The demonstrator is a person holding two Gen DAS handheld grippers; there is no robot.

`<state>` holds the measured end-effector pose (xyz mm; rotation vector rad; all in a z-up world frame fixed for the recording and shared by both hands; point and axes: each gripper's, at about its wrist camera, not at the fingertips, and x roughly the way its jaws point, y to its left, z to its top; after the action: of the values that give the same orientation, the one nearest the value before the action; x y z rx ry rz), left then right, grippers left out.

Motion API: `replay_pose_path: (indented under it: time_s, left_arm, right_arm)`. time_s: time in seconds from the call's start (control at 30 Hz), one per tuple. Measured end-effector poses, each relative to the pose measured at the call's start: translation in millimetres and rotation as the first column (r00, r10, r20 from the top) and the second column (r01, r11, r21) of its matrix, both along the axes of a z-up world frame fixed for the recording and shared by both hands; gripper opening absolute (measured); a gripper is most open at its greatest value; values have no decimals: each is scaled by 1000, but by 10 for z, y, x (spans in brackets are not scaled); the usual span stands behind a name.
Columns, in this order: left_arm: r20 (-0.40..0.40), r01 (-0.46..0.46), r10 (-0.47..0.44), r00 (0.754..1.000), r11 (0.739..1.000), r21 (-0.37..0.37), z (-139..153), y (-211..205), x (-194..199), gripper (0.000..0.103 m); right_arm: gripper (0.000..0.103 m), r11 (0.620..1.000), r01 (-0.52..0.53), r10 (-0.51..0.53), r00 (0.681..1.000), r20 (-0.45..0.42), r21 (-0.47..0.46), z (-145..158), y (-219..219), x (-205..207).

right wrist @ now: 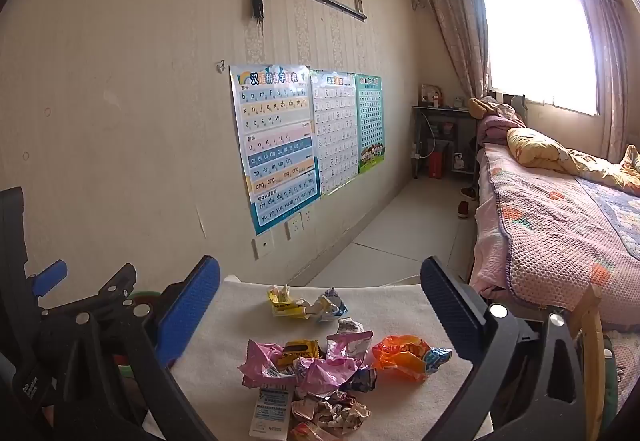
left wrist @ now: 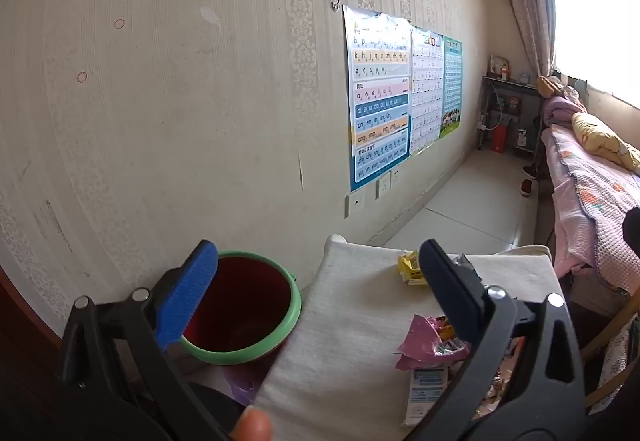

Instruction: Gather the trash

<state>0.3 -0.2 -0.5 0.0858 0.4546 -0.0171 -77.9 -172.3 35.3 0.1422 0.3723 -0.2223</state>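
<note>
A pile of crumpled wrappers (right wrist: 320, 369) lies on a small table covered in white cloth (right wrist: 240, 321): pink, orange (right wrist: 404, 355), yellow (right wrist: 286, 303) and white-blue ones. In the left wrist view I see the yellow wrapper (left wrist: 410, 269) and a pink one (left wrist: 428, 341). A dark red bin with a green rim (left wrist: 244, 309) stands left of the table by the wall. My left gripper (left wrist: 316, 289) is open and empty above the bin and table edge; it also shows in the right wrist view (right wrist: 80, 305). My right gripper (right wrist: 320, 305) is open and empty, above the pile.
A papered wall with learning posters (right wrist: 280, 145) runs along the left. A bed with a pink cover (right wrist: 560, 225) stands at the right, a wooden chair part (right wrist: 588, 325) beside the table. A tiled floor strip (right wrist: 404, 229) leads to a shelf (right wrist: 444, 137) by the window.
</note>
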Motion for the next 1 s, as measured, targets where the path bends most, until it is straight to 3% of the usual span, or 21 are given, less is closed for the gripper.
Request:
replay_pose_path:
  time_s: [1.0]
  left_arm:
    - [-7, -23, 23, 1000, 999, 39, -24, 15, 60, 99]
  right_arm:
    - [96, 1000, -3, 3, 1000, -9, 5, -56, -35, 25]
